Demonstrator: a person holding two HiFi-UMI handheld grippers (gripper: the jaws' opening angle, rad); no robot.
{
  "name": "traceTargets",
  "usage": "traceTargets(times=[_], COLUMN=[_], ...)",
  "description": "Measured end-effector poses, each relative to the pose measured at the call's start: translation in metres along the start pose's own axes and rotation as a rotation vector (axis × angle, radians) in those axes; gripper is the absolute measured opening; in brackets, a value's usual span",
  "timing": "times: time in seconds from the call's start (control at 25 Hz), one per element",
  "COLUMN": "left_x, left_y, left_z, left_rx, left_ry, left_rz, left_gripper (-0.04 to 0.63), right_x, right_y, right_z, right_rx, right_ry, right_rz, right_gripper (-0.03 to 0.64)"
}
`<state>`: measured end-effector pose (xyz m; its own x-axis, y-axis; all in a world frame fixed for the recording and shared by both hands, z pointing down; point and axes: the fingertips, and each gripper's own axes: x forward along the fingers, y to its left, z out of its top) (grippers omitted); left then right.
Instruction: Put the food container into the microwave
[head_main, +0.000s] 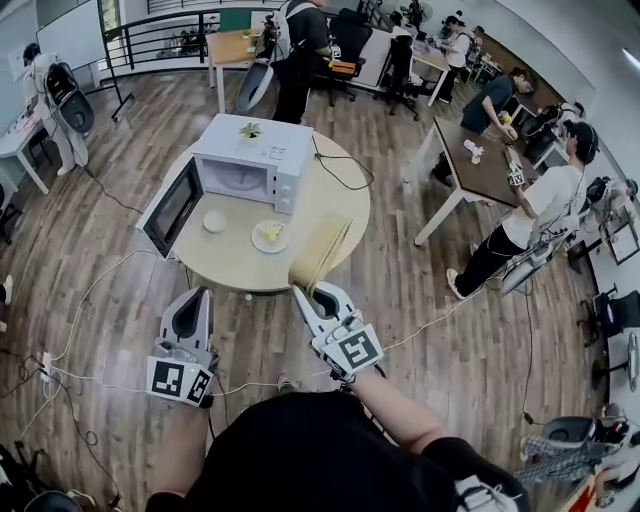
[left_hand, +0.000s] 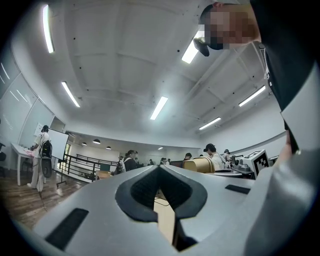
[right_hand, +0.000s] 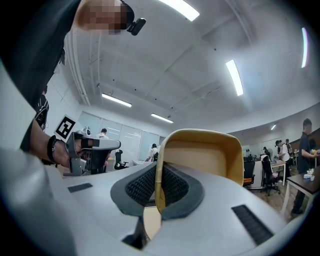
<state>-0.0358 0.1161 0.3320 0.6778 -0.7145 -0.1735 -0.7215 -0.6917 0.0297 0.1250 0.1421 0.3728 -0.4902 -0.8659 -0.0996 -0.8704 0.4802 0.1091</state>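
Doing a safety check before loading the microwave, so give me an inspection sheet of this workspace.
Surface: round table, light top.
Job's things: microwave, door open; food container held at the table's near edge.
Clutter: plate of food; small white dish.
Grippers: left tool shut, empty; right tool shut on the food container.
Cables: cord across the table; floor cables.
Surroundings: people at desks.
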Motion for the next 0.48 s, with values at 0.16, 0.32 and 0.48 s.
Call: traceTargets(times=[0.16, 0.32, 0.48], left_x=[0.017, 0.033, 0.050], left_y=[0.009, 0.016, 0.018], left_z=[-0.005, -0.010, -0.018], left_rx=[0.009, 0.020, 0.028], left_ry=[0.005, 0.014, 0.024], left_rz=[0.023, 0.049, 0.067], left_gripper=[0.019, 0.019, 0.020], right_x=[0.015, 0.028, 0.037], right_y=[-0.014, -0.029, -0.045], right_z=[-0.007, -0.012, -0.015], right_rx=[0.006, 0.009, 0.016], right_ry=[-0.001, -0.018, -0.045], right_rz=[0.022, 0.054, 0.069], right_gripper=[0.028, 0.026, 0.026])
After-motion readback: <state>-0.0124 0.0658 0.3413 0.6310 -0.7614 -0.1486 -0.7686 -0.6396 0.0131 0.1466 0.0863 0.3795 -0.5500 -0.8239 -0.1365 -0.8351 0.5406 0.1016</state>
